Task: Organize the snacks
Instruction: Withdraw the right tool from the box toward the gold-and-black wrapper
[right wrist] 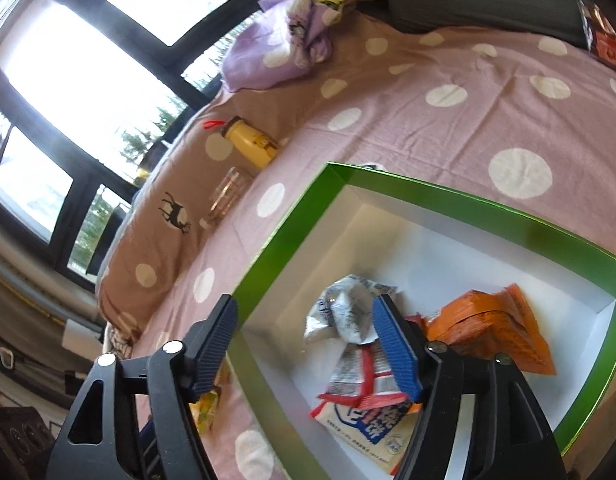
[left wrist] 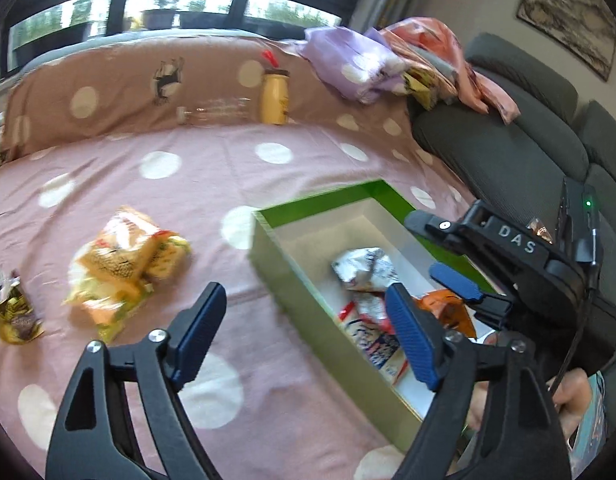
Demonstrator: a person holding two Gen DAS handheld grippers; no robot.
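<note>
Pink polka-dot bedsheet [left wrist: 180, 200] is spread under a green box [right wrist: 448, 196]; windows [right wrist: 80, 76] are seen beyond. Left hand-held gripper [left wrist: 304, 336] and right hand-held gripper [right wrist: 308, 344] are held wide, empty.

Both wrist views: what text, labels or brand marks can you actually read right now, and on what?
"DAS": white letters on the black body of the right hand-held gripper, seen in the left wrist view.
Blue and red print on the white snack packet in the green-rimmed white box: too blurred to read.
Brown label on the yellow bottle: too small to read.
Print on the yellow snack packets and the orange packet: blurred, unreadable.
</note>
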